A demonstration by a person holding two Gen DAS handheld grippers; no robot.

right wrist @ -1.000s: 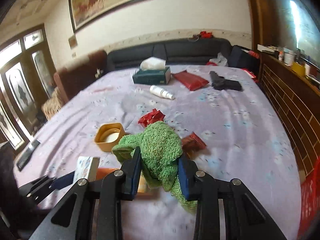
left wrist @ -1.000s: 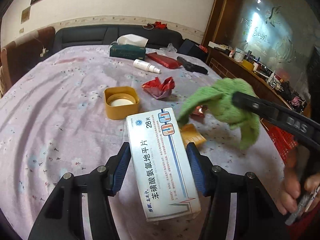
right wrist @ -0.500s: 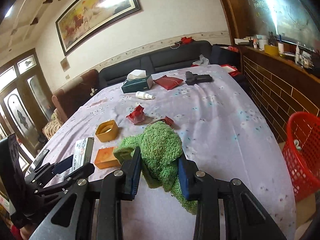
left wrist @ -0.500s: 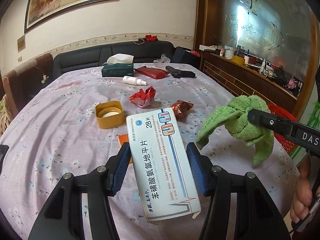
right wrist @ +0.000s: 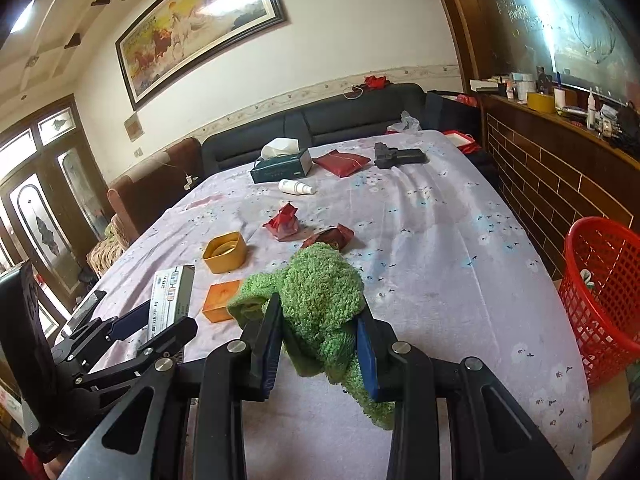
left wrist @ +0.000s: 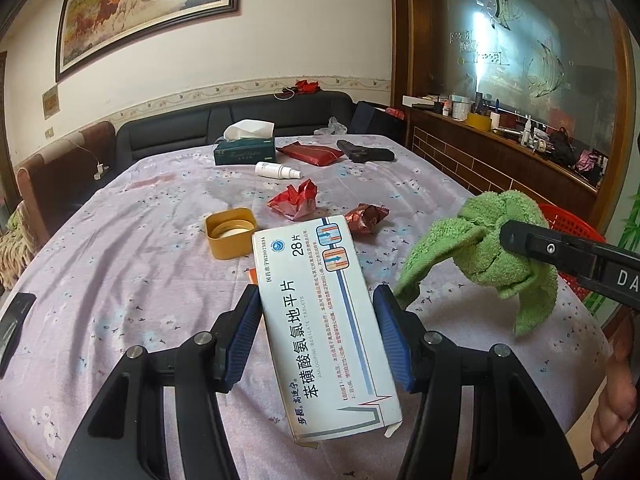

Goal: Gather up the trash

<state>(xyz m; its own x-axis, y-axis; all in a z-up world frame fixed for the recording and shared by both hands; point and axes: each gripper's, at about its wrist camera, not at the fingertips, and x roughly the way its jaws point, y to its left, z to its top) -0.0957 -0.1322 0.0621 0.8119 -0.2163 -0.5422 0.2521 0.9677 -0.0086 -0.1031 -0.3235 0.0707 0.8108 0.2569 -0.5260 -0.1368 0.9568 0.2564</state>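
My left gripper (left wrist: 318,300) is shut on a white medicine box (left wrist: 324,320) with blue print, held above the near end of the table; the same box (right wrist: 172,300) shows in the right wrist view. A crumpled green cloth (right wrist: 320,300) is clamped in my right gripper (right wrist: 320,320), over the table's near right side; in the left wrist view the cloth (left wrist: 492,248) hangs from that gripper's black finger. A red mesh basket (right wrist: 600,300) stands on the floor to the right of the table. Red wrappers (left wrist: 296,200) (left wrist: 366,218) lie mid-table.
The table has a lilac flowered cloth (right wrist: 440,240). On it are a yellow lid (left wrist: 232,232), an orange block (right wrist: 220,300), a white bottle (left wrist: 276,170), a tissue box (left wrist: 244,150), a red pouch (left wrist: 312,152) and a black object (left wrist: 364,154). A brick-faced counter (right wrist: 560,168) runs along the right.
Both grippers have drawn back and to the right from the table's middle, carrying the box and the cloth. The red basket has come into the right wrist view.
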